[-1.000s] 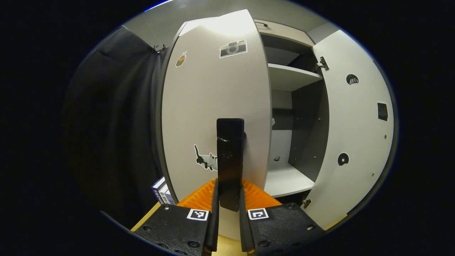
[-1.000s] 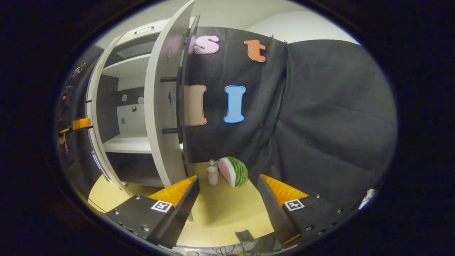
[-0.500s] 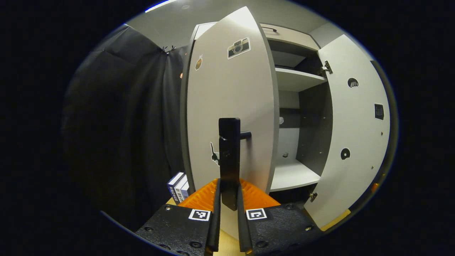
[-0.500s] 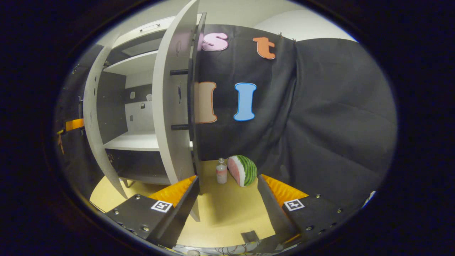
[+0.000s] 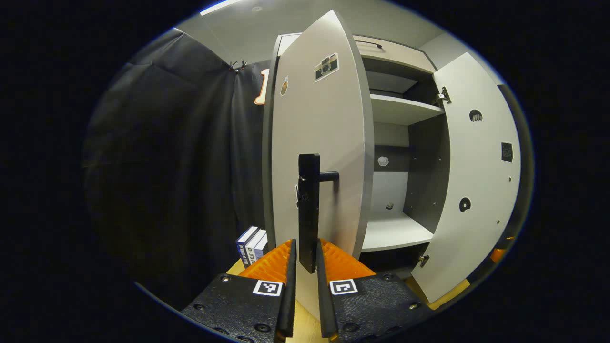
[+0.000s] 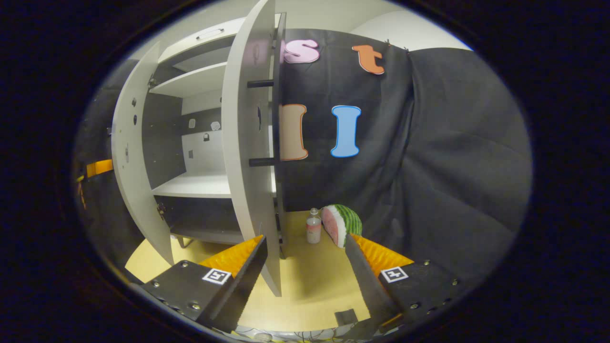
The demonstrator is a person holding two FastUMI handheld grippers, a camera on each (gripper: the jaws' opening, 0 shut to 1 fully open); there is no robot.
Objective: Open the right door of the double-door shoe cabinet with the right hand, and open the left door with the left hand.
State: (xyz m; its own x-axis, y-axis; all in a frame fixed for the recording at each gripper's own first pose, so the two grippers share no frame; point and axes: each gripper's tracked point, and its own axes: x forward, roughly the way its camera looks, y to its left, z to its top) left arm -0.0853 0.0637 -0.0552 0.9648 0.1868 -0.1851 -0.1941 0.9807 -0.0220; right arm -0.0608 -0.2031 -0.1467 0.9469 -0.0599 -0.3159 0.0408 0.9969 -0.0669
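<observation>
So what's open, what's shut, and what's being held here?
Left door: swung open.
Right door: wide open.
Left claw: shut on the left door's handle.
Right claw: open, holding nothing.
Bottle: upright on the floor.
Cabinet shelves: bare.

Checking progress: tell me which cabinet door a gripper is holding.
The left door, the one with the camera sticker: the left gripper is shut on its black handle. The right gripper is open.

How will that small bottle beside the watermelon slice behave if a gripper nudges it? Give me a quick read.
The small bottle stands upright, tall and narrow, so a push near its cap would probably tip it. It looks like light plastic and may slide on the smooth yellow floor. The watermelon slice sits close on one side and might stop it.
</observation>
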